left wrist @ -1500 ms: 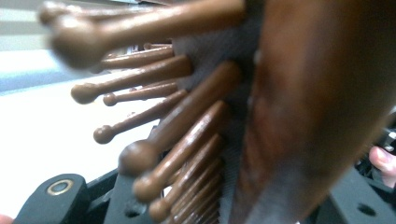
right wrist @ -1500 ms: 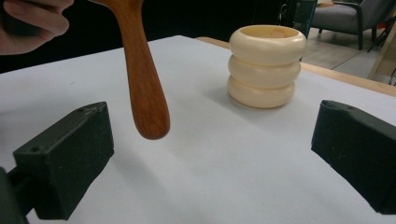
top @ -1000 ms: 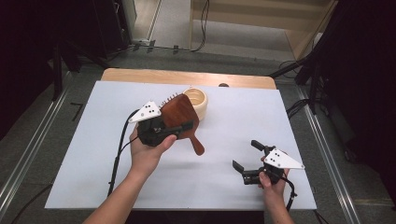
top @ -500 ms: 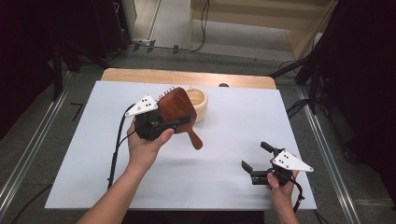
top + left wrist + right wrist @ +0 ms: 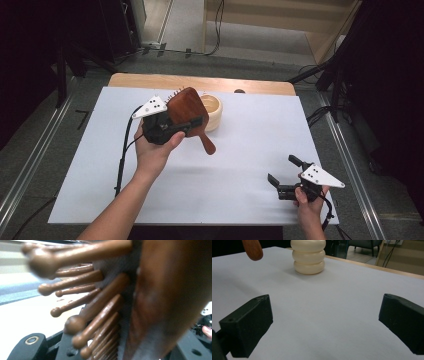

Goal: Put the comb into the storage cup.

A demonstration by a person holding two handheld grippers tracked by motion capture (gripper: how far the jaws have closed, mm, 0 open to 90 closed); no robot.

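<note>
A brown wooden hairbrush (image 5: 187, 111) hangs above the white table, and my left gripper (image 5: 185, 125) is shut on its head. Its handle (image 5: 206, 143) slants down to the right. In the left gripper view the brush's back (image 5: 165, 295) and its round-tipped pegs (image 5: 82, 305) loom very close, between my jaws. A cream ribbed cup (image 5: 212, 112) stands just behind the brush; the right gripper view shows the cup (image 5: 309, 257) at the top. My right gripper (image 5: 284, 173) is low over the table's front right corner, its jaws wide apart with nothing between them.
A white sheet (image 5: 240, 175) covers the table, with a bare wooden strip (image 5: 200, 82) along the far edge. A black cable (image 5: 122, 155) trails from the left gripper along the forearm. Dark floor and metal rails flank the table.
My right gripper has drifted right and toward the table's front corner. The left gripper and the brush have kept almost still.
</note>
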